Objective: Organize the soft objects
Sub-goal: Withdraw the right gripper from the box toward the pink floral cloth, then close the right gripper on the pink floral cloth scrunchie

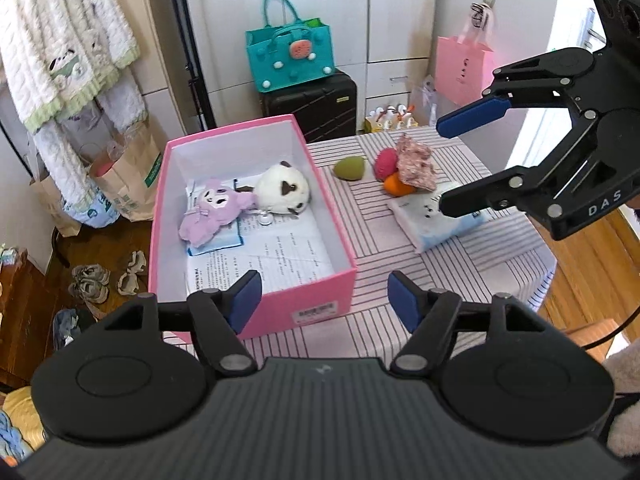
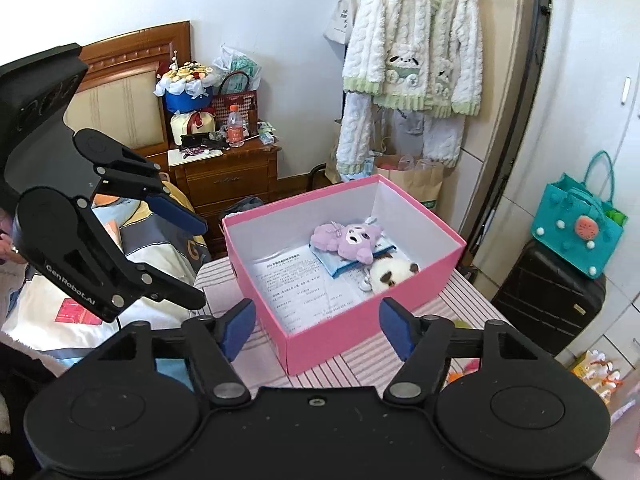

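Striped table [image 1: 460, 264]: pink box [image 1: 224, 280] just beyond both empty tools.

Left wrist view looks down from close in, pink box [image 1: 256, 216] at eleven o'clock; right wrist view faces it at one o'clock [image 2: 340, 260], shared.

pink box [image 1: 256, 304] open-topped, near half seemingly free, plushes [image 1: 248, 200] behind

Bright daylight, sharp focus, fisheye-bent edges
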The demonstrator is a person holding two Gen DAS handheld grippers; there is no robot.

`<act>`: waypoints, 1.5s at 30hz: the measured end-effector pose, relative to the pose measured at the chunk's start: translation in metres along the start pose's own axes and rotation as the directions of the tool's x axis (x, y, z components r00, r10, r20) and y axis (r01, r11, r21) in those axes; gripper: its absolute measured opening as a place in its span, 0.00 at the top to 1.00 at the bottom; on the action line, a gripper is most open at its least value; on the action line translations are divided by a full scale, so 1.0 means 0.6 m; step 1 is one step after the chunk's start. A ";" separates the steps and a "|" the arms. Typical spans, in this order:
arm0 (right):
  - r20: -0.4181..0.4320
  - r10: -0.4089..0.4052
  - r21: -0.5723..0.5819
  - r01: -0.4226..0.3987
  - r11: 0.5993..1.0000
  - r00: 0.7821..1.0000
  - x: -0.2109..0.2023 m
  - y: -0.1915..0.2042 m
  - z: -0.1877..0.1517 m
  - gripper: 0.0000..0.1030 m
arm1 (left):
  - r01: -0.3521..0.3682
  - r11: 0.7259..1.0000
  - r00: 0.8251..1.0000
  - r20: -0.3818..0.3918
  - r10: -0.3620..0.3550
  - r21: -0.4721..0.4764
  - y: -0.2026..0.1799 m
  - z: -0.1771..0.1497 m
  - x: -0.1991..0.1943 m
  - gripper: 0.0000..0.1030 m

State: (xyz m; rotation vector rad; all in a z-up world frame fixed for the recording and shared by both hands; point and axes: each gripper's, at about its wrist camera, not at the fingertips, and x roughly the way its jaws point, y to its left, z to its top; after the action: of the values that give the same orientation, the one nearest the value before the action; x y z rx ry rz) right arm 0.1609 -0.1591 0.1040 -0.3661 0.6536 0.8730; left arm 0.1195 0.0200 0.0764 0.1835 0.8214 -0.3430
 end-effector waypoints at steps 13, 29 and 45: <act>-0.013 -0.079 0.095 0.079 0.992 0.997 -0.056 -0.012 -0.123 0.10 | 0.048 0.995 0.999 -0.017 -0.046 0.092 -0.076 -0.025 0.013 0.13; 0.146 -0.178 0.208 0.145 0.967 0.973 -0.048 -0.091 -0.244 0.08 | 0.178 0.984 0.983 0.039 -0.179 0.026 -0.116 -0.006 0.108 0.04; 0.127 -0.183 0.328 0.133 0.935 0.975 0.029 -0.253 -0.258 0.08 | 0.233 0.971 0.959 0.179 -0.221 -0.045 -0.154 0.051 0.224 0.06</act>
State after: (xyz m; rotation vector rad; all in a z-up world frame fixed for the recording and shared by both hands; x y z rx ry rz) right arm 0.2321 -0.3244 -0.0181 -0.0573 0.5989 0.6213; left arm 0.1912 -0.1054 -0.0054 -0.0035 0.6810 -0.5402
